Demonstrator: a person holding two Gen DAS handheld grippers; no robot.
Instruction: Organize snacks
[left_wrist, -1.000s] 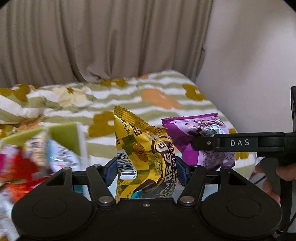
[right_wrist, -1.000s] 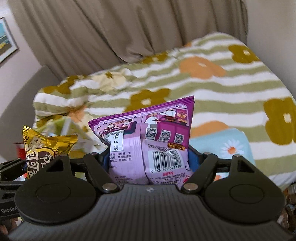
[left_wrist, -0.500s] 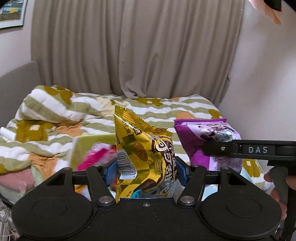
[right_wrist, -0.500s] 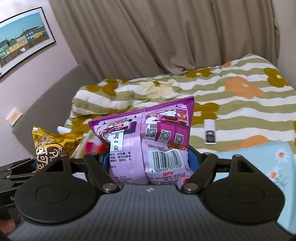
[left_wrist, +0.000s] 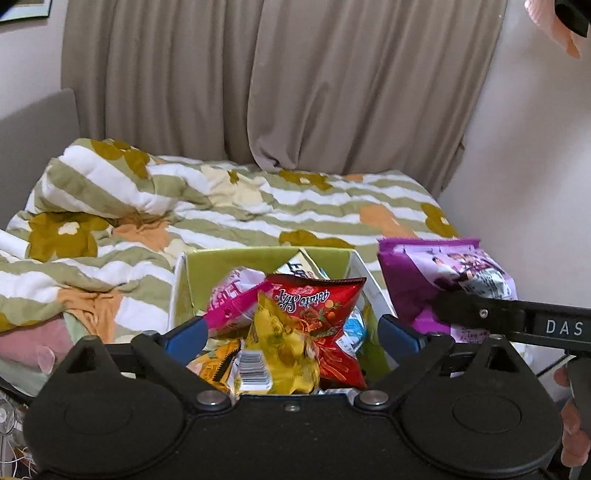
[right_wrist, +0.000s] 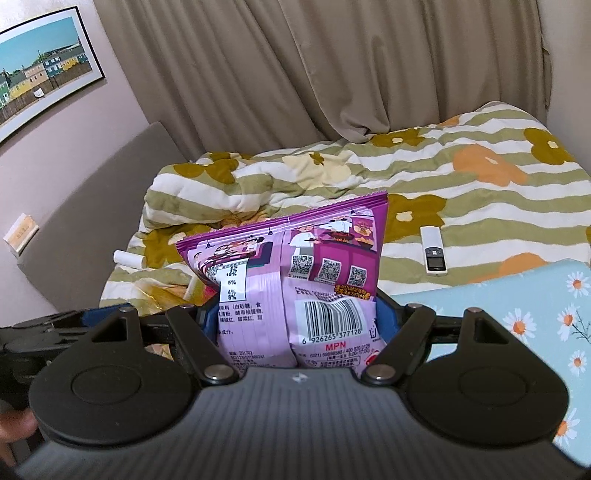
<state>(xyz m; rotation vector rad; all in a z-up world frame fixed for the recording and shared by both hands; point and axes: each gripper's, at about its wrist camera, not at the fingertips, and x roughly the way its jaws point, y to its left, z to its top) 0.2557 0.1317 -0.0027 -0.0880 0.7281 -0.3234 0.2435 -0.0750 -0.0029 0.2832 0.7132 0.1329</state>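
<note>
My left gripper (left_wrist: 291, 334) hangs over a green box (left_wrist: 258, 254) on the bed, and its jaws are opening wide. The yellow snack bag (left_wrist: 280, 354) lies loose below them on the pile in the box, clear of both blue pads (left_wrist: 184, 334). A red bag (left_wrist: 314, 306) and a pink bag (left_wrist: 229, 299) lie beside it. My right gripper (right_wrist: 295, 321) is shut on an upright purple snack bag (right_wrist: 295, 280). That purple bag (left_wrist: 443, 280) hovers just right of the box in the left wrist view.
A striped, flowered quilt (left_wrist: 221, 206) covers the bed. On it lie a white remote (right_wrist: 434, 254), a light blue daisy cloth (right_wrist: 517, 314) and a small white roll (right_wrist: 127, 258). Curtains and a wall close off the back; a hand (left_wrist: 572, 443) shows at the right edge.
The left jaws have spread apart and the yellow bag has dropped from them into the green box. Both grippers have swung across the bed to the box; the purple bag stays held.
</note>
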